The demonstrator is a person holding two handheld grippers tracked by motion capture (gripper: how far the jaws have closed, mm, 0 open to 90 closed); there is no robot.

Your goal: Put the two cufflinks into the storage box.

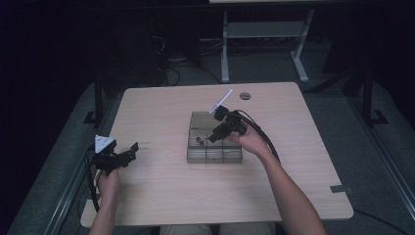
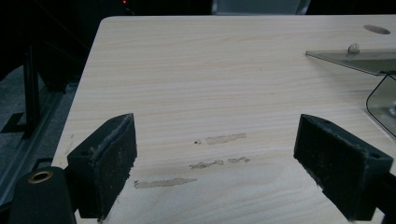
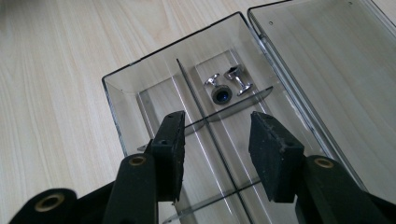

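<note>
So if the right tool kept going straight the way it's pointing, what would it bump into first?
Probably the thin clear divider inside the open box, which lies between the right tool's open jaws. The cufflinks sit farther along in their compartment. Depth is hard to judge.

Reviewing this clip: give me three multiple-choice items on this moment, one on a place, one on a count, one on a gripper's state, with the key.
1. Where is the right gripper?
A. Over the clear compartment box
B. Beside the table's left edge
C. Off the table

2. How many cufflinks lie in the box?
A. None
B. Two
C. Five

3. How does the left gripper stand?
A. Shut on a cufflink
B. Shut on the lid
C. Open, with nothing between its jaws

Key: A, its jaws frame the box's dividers; B, a pair shares one compartment; C, bare tabletop shows between the spread jaws.
</note>
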